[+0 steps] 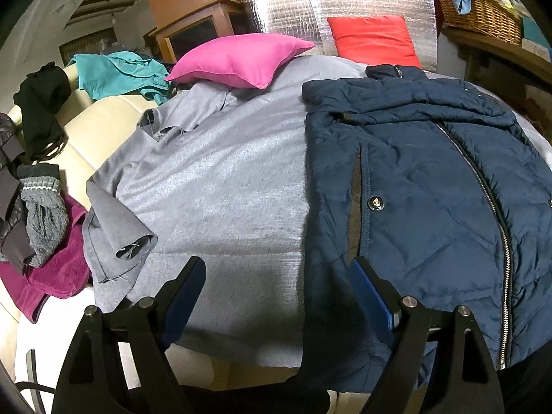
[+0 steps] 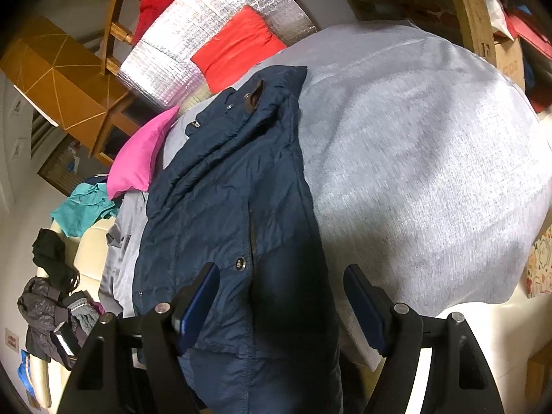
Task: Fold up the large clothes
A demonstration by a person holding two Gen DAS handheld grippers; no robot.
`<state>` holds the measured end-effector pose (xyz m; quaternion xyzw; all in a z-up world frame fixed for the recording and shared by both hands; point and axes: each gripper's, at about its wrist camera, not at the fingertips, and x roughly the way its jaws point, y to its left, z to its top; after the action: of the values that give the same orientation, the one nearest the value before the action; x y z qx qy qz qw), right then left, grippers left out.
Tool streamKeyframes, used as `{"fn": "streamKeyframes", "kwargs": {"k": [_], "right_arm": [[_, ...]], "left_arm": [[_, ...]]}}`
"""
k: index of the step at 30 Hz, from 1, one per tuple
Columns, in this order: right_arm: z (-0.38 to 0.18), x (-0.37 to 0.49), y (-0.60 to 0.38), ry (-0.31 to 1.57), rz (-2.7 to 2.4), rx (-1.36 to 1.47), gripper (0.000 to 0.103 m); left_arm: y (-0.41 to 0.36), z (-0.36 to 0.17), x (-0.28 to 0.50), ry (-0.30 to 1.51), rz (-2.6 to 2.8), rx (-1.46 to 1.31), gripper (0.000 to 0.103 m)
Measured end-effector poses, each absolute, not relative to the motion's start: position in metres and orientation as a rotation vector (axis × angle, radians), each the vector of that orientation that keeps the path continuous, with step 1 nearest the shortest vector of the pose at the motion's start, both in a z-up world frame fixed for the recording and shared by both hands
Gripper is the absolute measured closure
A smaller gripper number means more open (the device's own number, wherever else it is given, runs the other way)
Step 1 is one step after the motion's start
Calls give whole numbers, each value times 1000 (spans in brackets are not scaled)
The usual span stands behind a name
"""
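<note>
From your left wrist cam, the navy quilted zip-up jacket (image 1: 421, 179) lies flat on the right side of the grey cloth-covered surface (image 1: 224, 179), collar end toward the red cushion (image 1: 374, 39), with a pink pillow (image 1: 241, 58) off to the left. Your left gripper (image 1: 276, 293) is spread wide, holding nothing, hovering over the jacket's left edge. Right wrist cam: your right gripper (image 2: 281, 296) is released too, jaws apart above the jacket's (image 2: 227, 200) right edge, with bare grey cloth (image 2: 414, 158) to its right.
</note>
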<state>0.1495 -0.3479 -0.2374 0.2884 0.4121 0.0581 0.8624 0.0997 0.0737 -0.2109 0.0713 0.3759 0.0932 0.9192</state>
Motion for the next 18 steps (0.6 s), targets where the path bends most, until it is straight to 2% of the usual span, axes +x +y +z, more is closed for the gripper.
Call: {"fn": "streamKeyframes", "kwargs": {"k": [7,18], "right_arm": [[-239,148,-352,877,119,614,25],[-273,161,-348,978,117,659,25]], "left_arm": [[79,-233,110,871,138,90,18],[88,-271,118,1053,26,-37,17]]}}
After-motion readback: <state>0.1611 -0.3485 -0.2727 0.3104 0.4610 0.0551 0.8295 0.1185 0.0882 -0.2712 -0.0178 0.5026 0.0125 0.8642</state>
